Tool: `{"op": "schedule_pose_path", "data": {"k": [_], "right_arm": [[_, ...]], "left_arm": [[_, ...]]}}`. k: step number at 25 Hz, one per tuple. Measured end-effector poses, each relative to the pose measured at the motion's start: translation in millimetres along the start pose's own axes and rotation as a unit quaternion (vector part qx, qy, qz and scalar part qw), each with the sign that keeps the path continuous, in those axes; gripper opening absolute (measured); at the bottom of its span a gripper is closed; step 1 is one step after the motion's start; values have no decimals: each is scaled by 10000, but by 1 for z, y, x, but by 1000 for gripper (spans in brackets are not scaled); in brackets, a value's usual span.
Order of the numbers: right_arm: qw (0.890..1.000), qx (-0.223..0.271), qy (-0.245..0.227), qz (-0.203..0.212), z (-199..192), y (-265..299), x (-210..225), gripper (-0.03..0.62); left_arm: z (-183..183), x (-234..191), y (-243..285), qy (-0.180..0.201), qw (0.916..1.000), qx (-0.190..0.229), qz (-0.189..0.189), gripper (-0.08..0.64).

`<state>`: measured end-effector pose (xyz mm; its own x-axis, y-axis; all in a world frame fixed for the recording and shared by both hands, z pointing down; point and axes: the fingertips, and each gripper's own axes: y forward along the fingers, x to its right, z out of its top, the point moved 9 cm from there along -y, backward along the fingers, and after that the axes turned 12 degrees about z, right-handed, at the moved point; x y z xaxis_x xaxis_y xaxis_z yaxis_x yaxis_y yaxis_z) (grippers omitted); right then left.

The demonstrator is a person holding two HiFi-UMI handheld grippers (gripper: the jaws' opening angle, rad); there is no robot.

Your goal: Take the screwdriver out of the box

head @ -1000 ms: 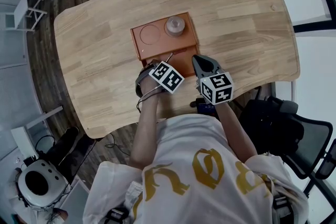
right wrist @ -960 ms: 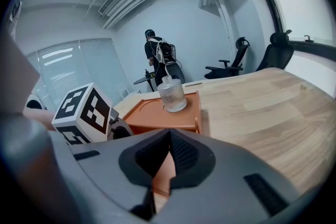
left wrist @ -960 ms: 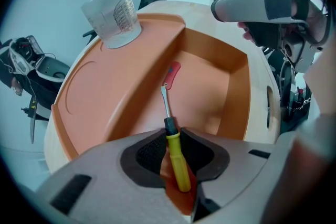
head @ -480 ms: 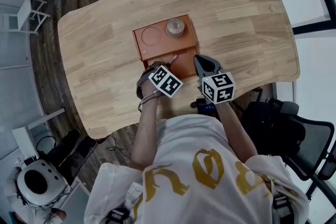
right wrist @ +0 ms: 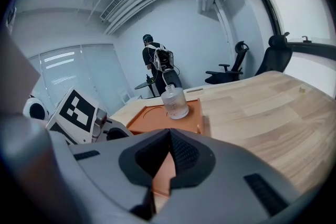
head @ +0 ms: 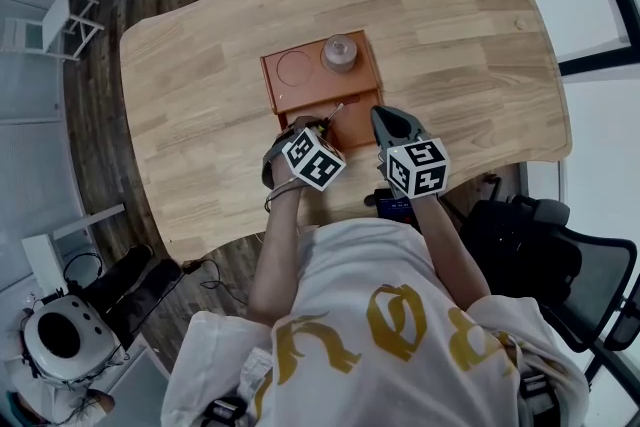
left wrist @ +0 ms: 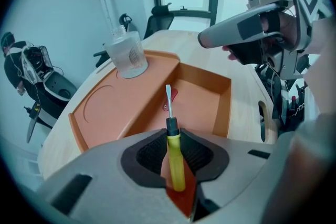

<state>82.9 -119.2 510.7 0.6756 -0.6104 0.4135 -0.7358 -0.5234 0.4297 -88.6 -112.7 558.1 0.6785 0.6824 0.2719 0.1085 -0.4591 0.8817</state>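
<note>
My left gripper (left wrist: pixel 175 143) is shut on the yellow handle of the screwdriver (left wrist: pixel 176 160). Its thin metal shaft (left wrist: pixel 169 105) points forward over the deep compartment of the orange box (left wrist: pixel 118 110), and the tip hangs above the compartment floor. From the head view, the left gripper (head: pixel 317 124) sits at the box's (head: pixel 272 93) near edge, and the screwdriver (head: pixel 331 112) slants up out of it. My right gripper (head: pixel 386 119) rests just right of the box, jaws together and empty; in its own view the right gripper (right wrist: pixel 169 140) faces the box (right wrist: pixel 157 122).
A clear glass jar (head: pixel 339 53) stands on the box's far right corner. The wooden table (head: pixel 470 45) spreads wide to the right and left of the box. A black office chair (head: pixel 545 245) stands behind my right side. A person (right wrist: pixel 156 68) stands far off.
My left gripper has risen and tilted with the screwdriver, lifting the shaft higher out of the box compartment. The right gripper has stayed where it was.
</note>
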Motion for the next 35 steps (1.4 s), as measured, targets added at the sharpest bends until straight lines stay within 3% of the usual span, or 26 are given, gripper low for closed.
{"op": "schedule_pose_path", "data": {"k": [7, 12, 24, 29, 35], "right_arm": [[10000, 43, -83, 11, 2, -6, -5, 11], [9998, 57, -186, 34, 1, -9, -10, 11], [9983, 171, -546, -74, 9, -21, -18, 11], [9975, 263, -643, -139, 11, -30, -23, 11], [9956, 354, -853, -146, 13, -37, -35, 11]], "left_arm": [[-3, -5, -14, -651, 9968, 461, 41, 80], [-5, -10, -23, -1178, 9898, 799, 1, 80], [-12, -22, -52, -1815, 9717, 1461, 387, 80], [-18, -26, -67, -2356, 9554, 1749, 341, 80], [-25, -31, -88, -2837, 9297, 2270, 604, 78]]}}
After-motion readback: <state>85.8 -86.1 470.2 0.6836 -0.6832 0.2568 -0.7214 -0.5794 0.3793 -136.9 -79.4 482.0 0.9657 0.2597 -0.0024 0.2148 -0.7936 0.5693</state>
